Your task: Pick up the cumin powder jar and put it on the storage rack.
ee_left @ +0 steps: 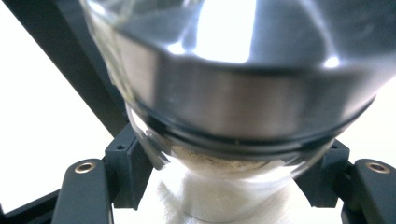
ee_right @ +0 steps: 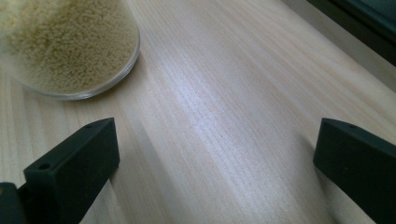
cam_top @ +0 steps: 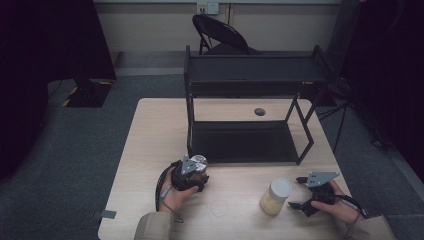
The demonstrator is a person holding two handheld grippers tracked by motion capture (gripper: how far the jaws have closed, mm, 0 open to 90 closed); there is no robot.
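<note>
We have the small clear glass jar with the brushed-metal lid [ee_left: 243,107] pinched in the left gripper [cam_top: 192,172], whose two black jaws press against the glass just under the lid from either side. In the high view this jar sits just in front of the black two-tier metal shelf rack [cam_top: 250,80], near the rack's front left leg, over the pale wooden table [cam_top: 150,150].

The step in hand looks to us like carrying this jar to the rack. To do it well we should keep the jar upright, since the grip is high on a smooth round wall and could slip if we tilt it. We should raise it straight before moving it toward the rack, and steer wide of that front left leg and the edge of the lower tier.

Inside the held jar we see a pale brownish, sandy powder lying against the glass; how full it is we cannot tell. The second container, a clear round jar with a white lid [cam_top: 276,196], stands on the table to the right, in front of the rack's right half, and is filled well up with fine yellowish grains. The right gripper [cam_top: 300,192] rests just beside it, its jaws spread wide and holding nothing, apart from the glass.
</note>
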